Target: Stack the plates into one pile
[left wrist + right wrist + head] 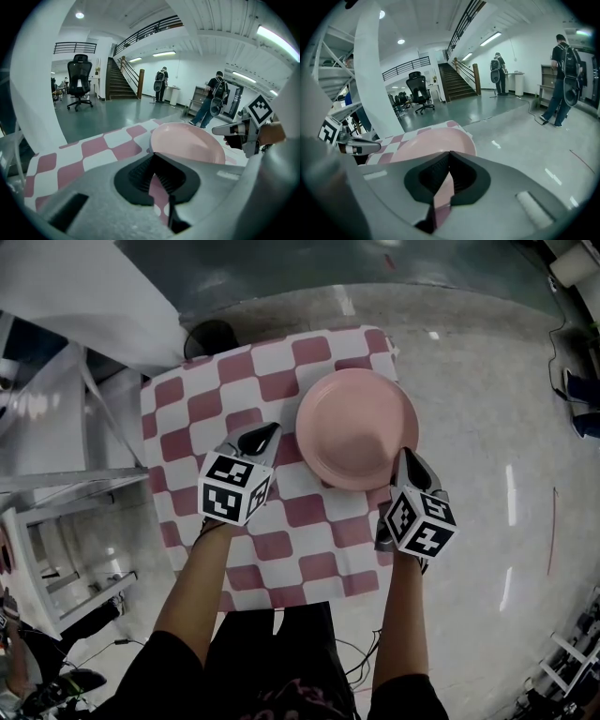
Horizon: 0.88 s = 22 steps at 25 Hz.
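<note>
A pink plate (356, 427) is seen lying on the far right part of the checkered tablecloth (187, 418). The left gripper (265, 434) is held clenched and empty just beside the plate's left rim. The right gripper (406, 457) is likewise clenched, its tip set at the plate's near right rim.

A small table (246, 563) stands on a grey, shiny floor (478, 390), and a cloth (187, 409) with dark pink and white squares covers its whole top. One pink plate (356, 427) lies upright on the cloth, in the far right part, close to the right edge.
</note>
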### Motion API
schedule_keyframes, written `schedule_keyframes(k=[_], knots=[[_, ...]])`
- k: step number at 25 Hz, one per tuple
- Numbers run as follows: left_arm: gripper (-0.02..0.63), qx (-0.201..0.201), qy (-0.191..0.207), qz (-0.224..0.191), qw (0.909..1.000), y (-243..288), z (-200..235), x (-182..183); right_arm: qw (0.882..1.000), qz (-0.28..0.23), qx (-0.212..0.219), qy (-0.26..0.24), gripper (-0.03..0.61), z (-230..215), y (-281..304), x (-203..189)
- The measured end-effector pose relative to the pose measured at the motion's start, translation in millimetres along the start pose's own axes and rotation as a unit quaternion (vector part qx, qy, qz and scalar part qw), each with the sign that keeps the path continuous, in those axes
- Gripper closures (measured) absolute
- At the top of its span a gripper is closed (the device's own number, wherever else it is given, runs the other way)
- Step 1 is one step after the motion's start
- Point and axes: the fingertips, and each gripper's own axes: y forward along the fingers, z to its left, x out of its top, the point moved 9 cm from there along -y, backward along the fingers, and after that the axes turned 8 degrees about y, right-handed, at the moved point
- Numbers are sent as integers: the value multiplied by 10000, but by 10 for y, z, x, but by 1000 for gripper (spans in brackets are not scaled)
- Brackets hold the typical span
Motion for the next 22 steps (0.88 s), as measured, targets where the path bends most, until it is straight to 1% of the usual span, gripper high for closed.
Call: schedule_keyframes(k=[4, 7, 12, 17, 22], knots=[[617, 62, -55, -48, 10000, -17, 6, -5, 9997, -32, 82, -245, 575, 41, -1, -14], [617, 104, -86, -77, 9999, -42, 7, -8, 9992, -106, 203, -328, 574, 84, -24, -26], [617, 157, -103, -256, 9995, -124, -9, 53, 9977, -307, 476, -381, 574, 171, -74, 1], [617, 292, -98, -423, 9986, -260, -4, 76, 9948, -567, 730, -420, 574, 274, -165, 41], [617, 430, -102, -590, 9973, -434, -17, 138, 9923, -756, 884, -419, 574, 341, -299, 74]])
